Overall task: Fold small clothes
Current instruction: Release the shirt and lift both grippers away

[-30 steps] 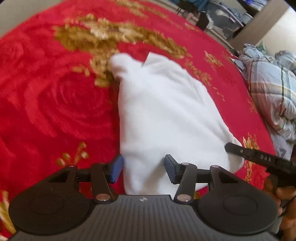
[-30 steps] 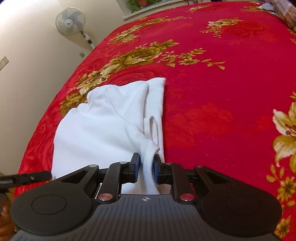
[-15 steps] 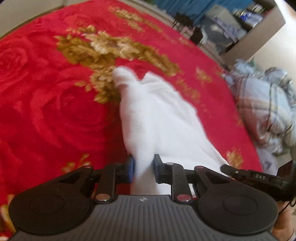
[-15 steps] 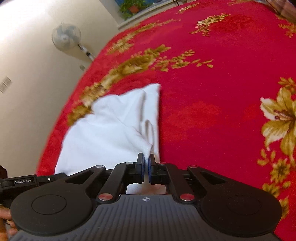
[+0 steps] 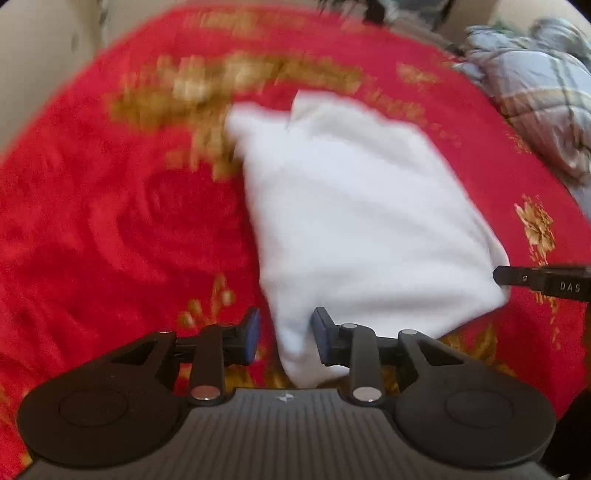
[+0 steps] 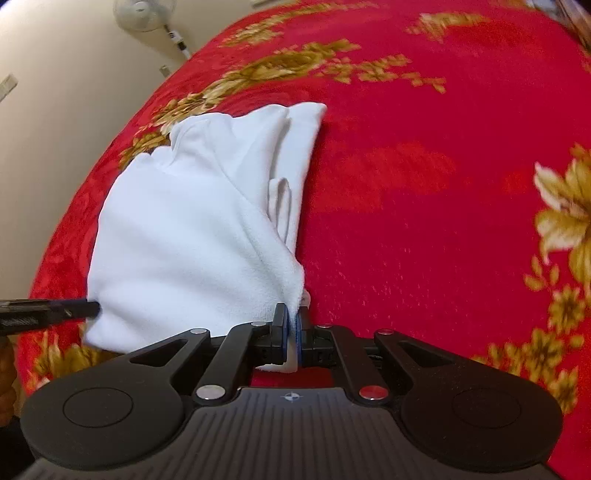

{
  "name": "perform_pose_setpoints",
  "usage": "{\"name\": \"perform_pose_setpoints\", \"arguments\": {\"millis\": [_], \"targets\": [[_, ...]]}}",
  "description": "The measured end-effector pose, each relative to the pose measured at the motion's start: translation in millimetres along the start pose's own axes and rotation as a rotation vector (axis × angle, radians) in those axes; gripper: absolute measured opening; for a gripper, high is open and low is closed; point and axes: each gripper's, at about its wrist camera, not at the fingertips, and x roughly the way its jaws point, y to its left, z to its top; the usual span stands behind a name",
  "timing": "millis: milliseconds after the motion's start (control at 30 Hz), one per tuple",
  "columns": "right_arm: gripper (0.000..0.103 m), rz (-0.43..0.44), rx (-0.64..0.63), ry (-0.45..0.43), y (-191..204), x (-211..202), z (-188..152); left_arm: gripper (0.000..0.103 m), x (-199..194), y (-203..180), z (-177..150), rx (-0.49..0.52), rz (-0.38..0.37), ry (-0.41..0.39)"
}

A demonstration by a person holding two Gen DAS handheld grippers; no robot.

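Garment: white garment (image 6: 192,229), partly folded, lying on the red floral bedspread (image 6: 424,192).
Right gripper (image 6: 292,332): clenched on the near corner.
Left gripper (image 5: 284,334): released, jaws astride the other near corner.
Progress: judged midway; further folds remain.
Surroundings: plaid bedding (image 5: 543,99); fan (image 6: 142,11).

Motion blur is smearing your left wrist view: gold flowers on the red blanket (image 5: 92,229) and the white garment's (image 5: 354,206) edges are losing detail.
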Motion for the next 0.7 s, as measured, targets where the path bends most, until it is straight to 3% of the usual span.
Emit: {"name": "perform_pose_setpoints", "arguments": {"millis": [100,133,167,233,433,533,600,700], "targets": [[0.012,-0.053,-0.093,-0.101,18,-31,-4,0.082,-45,-21,-2,0.051,0.071,-0.175],[0.021,-0.07,-0.129,-0.157,25,-46,-6,0.088,-62,-28,-4,0.054,0.09,-0.23],[0.026,-0.088,-0.154,-0.207,31,-58,-8,0.088,-75,-33,-6,0.06,0.096,-0.266],[0.049,-0.121,-0.171,-0.282,41,-82,-12,0.088,-107,-50,-12,0.068,0.097,-0.333],[0.057,-0.142,-0.109,-0.445,57,-149,-43,0.096,-175,-101,-50,0.045,0.105,-0.542],[0.067,-0.179,-0.091,-0.486,62,-165,-64,0.096,-180,-118,-83,-0.035,0.112,-0.555],[0.067,-0.188,-0.063,-0.489,59,-163,-80,0.096,-169,-122,-101,-0.077,0.127,-0.537],[0.067,-0.218,-0.075,-0.412,55,-141,-92,0.096,-137,-131,-102,-0.034,0.201,-0.375]]}}
